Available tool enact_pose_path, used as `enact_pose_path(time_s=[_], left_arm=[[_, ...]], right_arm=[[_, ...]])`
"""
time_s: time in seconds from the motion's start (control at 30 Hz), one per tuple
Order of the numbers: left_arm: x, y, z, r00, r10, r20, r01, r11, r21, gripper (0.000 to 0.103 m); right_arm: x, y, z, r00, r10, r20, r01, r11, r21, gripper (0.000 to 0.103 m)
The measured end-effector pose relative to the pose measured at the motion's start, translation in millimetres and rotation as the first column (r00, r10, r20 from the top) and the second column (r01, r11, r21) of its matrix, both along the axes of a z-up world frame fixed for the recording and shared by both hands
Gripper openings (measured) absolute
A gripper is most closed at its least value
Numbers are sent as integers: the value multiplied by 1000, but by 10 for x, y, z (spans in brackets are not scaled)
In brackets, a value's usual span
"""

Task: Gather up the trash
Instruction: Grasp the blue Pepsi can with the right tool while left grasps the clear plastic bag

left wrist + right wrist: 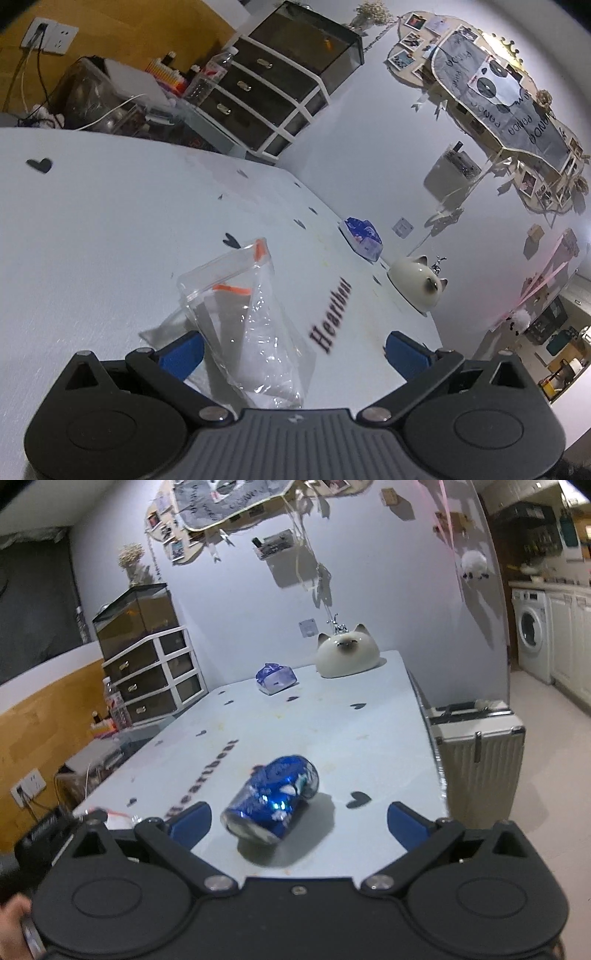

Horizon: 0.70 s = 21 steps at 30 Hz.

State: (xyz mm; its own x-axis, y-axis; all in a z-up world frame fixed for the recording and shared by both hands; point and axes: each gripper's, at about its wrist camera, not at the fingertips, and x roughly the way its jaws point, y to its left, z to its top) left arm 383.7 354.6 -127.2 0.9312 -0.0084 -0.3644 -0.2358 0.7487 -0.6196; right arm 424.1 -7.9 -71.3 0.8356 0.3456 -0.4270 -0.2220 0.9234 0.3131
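A clear zip bag (pixel 243 314) with an orange seal lies crumpled on the white table (pixel 110 229), between the blue fingers of my left gripper (pixel 295 349), nearer the left finger. The left gripper is open and holds nothing. In the right wrist view a crushed blue drink can (pixel 273 801) lies on its side on the table (pixel 332 723), between the fingers of my right gripper (pixel 299 819). The right gripper is open and apart from the can. The left gripper's body (pixel 48 834) shows at the left edge there.
A blue tissue pack (pixel 275 679) and a cat-shaped ceramic ornament (pixel 347 653) stand at the table's far end; both also show in the left wrist view (pixel 364 236), (pixel 417 286). A drawer unit (pixel 155 675) stands left of the table, a white suitcase (pixel 480 753) right of it.
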Motion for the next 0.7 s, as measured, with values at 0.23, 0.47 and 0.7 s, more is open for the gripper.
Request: enact_pose_path(time_s=[0.23,0.47,0.7], left_arm=[[168,63,-11,1000,-10,-8,11,999,48,102],[290,170,-29,1000,-22,-13,22,999,32,80],[318,282,-85,999,-21,-27,20,999,-26,46]], right_arm=[[617,135,-202,984,-22,-176,58,978,198,91],[1054,362,-550,951,-31,-307,118,956,268,81],[1117,531,-549,962,5,-273,68,964,258,51]])
